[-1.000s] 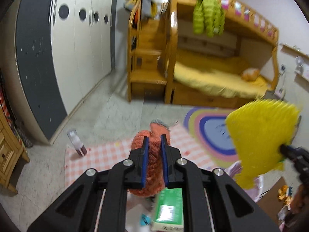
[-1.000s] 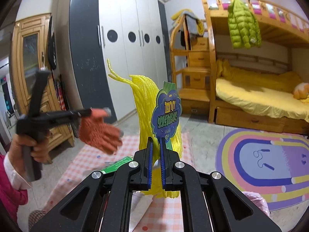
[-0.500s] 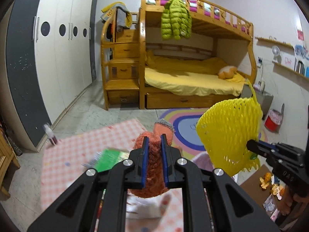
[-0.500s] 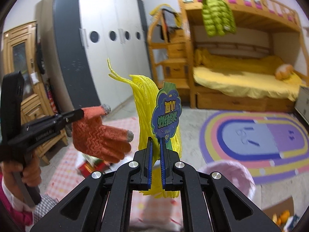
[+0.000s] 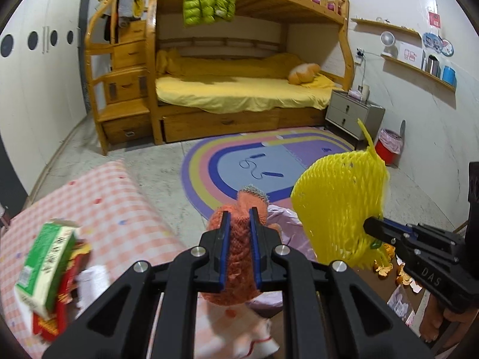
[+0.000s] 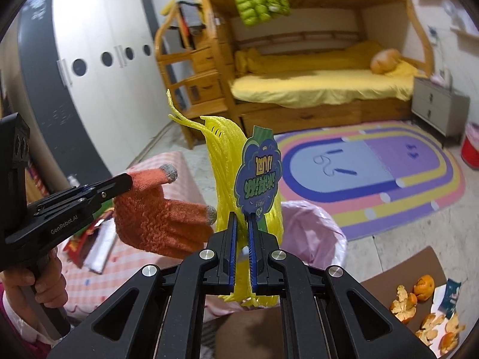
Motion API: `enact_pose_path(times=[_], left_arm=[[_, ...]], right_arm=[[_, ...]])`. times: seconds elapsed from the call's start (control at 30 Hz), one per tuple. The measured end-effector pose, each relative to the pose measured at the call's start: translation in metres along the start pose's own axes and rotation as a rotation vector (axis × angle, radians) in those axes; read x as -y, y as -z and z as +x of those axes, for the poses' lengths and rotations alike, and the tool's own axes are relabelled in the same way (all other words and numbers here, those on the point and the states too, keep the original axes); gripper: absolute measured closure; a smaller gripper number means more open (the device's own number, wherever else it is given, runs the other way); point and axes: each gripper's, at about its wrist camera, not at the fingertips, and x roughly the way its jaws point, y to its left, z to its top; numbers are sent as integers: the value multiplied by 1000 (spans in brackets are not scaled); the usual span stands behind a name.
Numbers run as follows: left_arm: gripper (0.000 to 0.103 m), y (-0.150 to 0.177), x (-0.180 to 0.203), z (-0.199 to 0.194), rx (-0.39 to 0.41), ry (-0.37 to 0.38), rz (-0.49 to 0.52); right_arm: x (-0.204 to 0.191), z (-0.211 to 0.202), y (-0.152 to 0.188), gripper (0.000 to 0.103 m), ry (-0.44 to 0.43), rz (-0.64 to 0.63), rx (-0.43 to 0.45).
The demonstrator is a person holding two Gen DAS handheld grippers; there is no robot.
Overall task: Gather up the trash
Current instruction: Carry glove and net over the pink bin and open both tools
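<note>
My left gripper point(image 5: 239, 218) is shut on an orange knit glove point(image 5: 238, 257) with grey fingertips; the glove also shows in the right wrist view point(image 6: 155, 209). My right gripper point(image 6: 242, 218) is shut on a yellow mesh fruit net point(image 6: 221, 161) with a blue-green label point(image 6: 259, 176); the net also shows in the left wrist view point(image 5: 341, 206). Both items hang in the air near a bin lined with a pink bag point(image 6: 311, 233), which lies just beyond and below the right gripper and shows behind the glove in the left wrist view point(image 5: 287, 224).
A pink checked mat point(image 5: 98, 209) holds a green carton point(image 5: 45, 263), red packaging and paper. Orange peels point(image 6: 419, 299) lie on a brown board at the right. A rainbow rug point(image 5: 269, 161), bunk bed point(image 5: 239, 89), nightstand and a red bin point(image 5: 389, 146) stand beyond.
Both grippers swung to the right, away from the checked mat toward the pink-lined bin. The glove and the net stayed gripped.
</note>
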Motion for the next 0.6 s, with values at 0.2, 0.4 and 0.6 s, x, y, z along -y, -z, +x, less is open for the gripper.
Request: enact_pose_path(times=[0.2,0.4,0.6], left_arm=[[91,-6,11,53,-56,48,14],[49,-10,-3,70,-63,42,-44],[40,-5,-35,35,-39,-55,-79]], right_arm=[[31,37,6,96,21,58,-47],[57,81,8,69,22,119,-127],[55,75,5,67,47,145,-128]])
